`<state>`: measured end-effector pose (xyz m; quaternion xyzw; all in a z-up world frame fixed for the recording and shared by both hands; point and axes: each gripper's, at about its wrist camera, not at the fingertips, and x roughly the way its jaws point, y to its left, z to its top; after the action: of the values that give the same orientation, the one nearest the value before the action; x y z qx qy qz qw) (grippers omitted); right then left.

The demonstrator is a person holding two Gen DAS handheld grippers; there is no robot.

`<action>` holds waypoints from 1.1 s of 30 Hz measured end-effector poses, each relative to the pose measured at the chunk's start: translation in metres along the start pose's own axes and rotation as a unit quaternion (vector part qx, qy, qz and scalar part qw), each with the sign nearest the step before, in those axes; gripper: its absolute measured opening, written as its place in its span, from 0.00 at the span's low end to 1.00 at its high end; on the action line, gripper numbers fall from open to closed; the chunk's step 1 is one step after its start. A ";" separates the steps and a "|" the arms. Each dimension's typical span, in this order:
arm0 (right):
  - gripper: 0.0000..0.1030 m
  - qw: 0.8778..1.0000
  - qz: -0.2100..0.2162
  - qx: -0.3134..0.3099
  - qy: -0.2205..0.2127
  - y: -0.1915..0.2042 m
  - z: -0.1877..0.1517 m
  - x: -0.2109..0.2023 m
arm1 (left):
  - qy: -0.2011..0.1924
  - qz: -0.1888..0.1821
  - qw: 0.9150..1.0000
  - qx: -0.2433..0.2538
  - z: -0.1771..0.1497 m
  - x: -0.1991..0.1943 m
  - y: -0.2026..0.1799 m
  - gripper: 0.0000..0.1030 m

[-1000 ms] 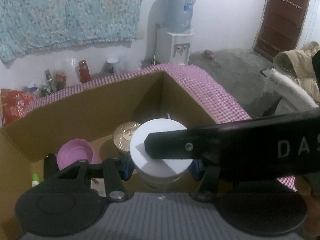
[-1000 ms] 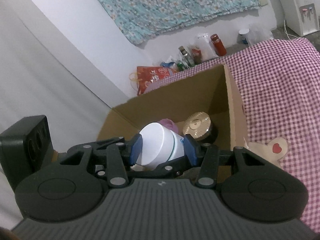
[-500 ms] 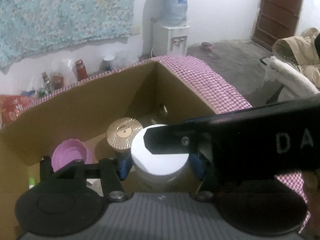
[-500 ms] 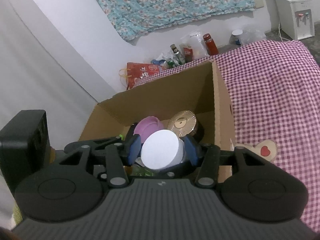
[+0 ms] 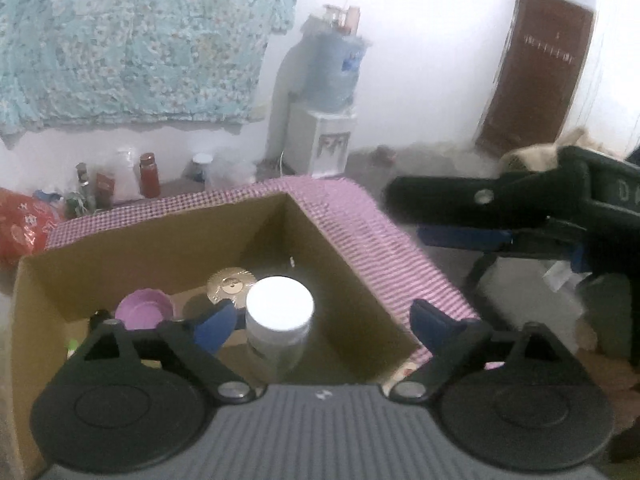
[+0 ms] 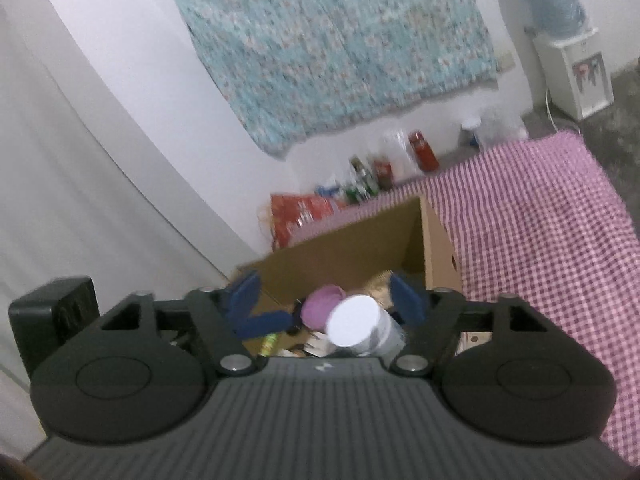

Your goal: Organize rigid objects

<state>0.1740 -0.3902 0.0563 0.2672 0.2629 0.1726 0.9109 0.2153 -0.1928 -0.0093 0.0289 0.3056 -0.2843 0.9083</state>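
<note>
White-lidded jar [image 5: 279,320] stands inside the cardboard box [image 5: 120,248] beside a purple lid [image 5: 144,314]; left gripper [image 5: 316,322] and right gripper [image 6: 326,300] opening, clear of it.

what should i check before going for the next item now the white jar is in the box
1. White-lidded jar inside the cardboard box: ok.
2. Left tool jaws opening, pads off the jar: ok.
3. Right tool jaws opening, nothing pressed between them: ok.
4. Jar upright: looks so in the left view, tilted in the right; cannot tell.
5. Purple lid and gold lid undisturbed beside the jar: cannot tell.
6. Next item on the checked cloth: cannot tell.
</note>
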 end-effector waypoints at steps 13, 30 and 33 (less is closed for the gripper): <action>0.99 0.991 -0.094 -0.071 -0.061 0.048 -0.051 -0.078 | 0.008 0.136 0.987 -0.089 -0.050 -0.078 0.030 1.00; 0.99 0.957 -0.236 -0.165 0.020 0.097 -0.095 -0.007 | 0.002 0.210 0.974 -0.084 -0.059 -0.065 0.055 1.00; 0.99 0.958 -0.230 -0.163 0.048 0.093 -0.091 0.008 | 0.013 0.218 0.972 -0.087 -0.052 -0.057 0.059 1.00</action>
<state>0.1125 -0.2762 0.0412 0.0385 0.3288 0.0113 0.9436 0.1810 -0.1033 -0.0261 0.0192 0.3268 -0.0515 0.9435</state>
